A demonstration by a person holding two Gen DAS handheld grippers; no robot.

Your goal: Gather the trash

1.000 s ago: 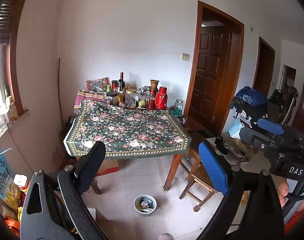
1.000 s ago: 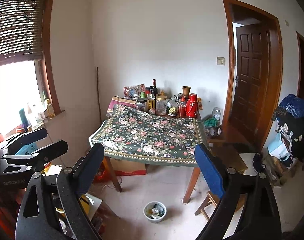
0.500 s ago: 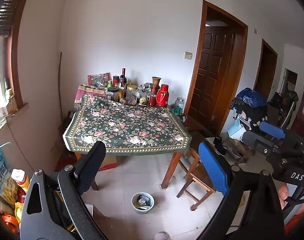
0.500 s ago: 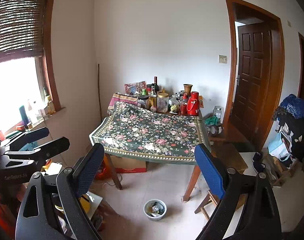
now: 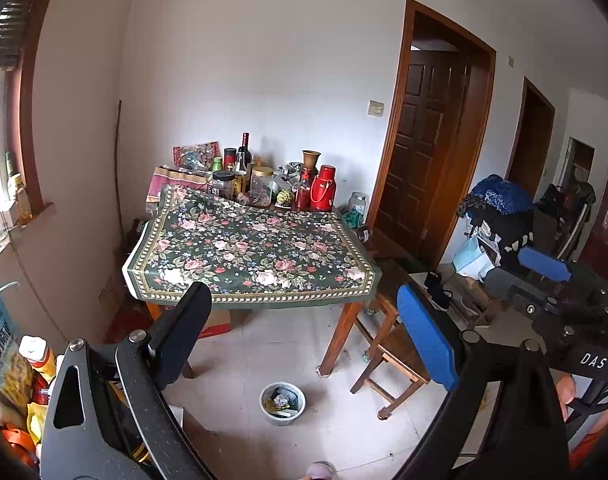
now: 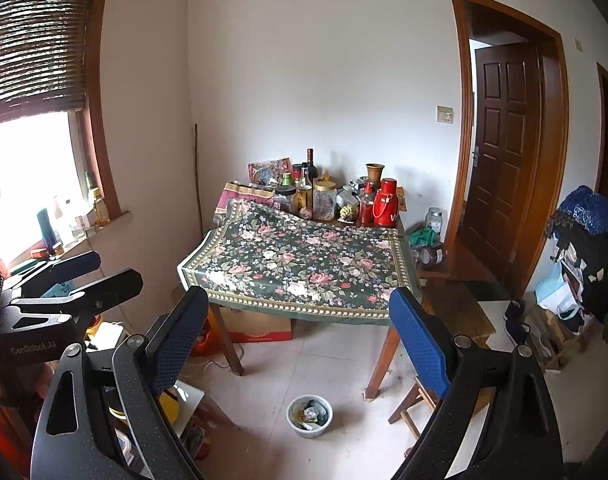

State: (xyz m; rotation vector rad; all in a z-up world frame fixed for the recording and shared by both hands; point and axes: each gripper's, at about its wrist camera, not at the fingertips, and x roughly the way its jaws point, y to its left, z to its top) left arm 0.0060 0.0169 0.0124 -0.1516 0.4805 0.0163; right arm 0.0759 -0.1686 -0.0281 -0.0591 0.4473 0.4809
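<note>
White walls and a tiled floor (image 5: 344, 432) filled both frames. At centre stood the tabletop (image 5: 247, 252), its floral cloth bare in front, bottles (image 5: 243, 160) crowded at the far edge. Low in the frame, the bowl (image 5: 282, 398) of trash sat on the floor near a table leg. Both left tongs (image 5: 299, 340) and right tongs (image 6: 295, 344) gaped wide, holding nothing, well above it. A good approach would probably lower one pair straight over the rim, keeping clear of the stool (image 5: 388, 364).
</note>
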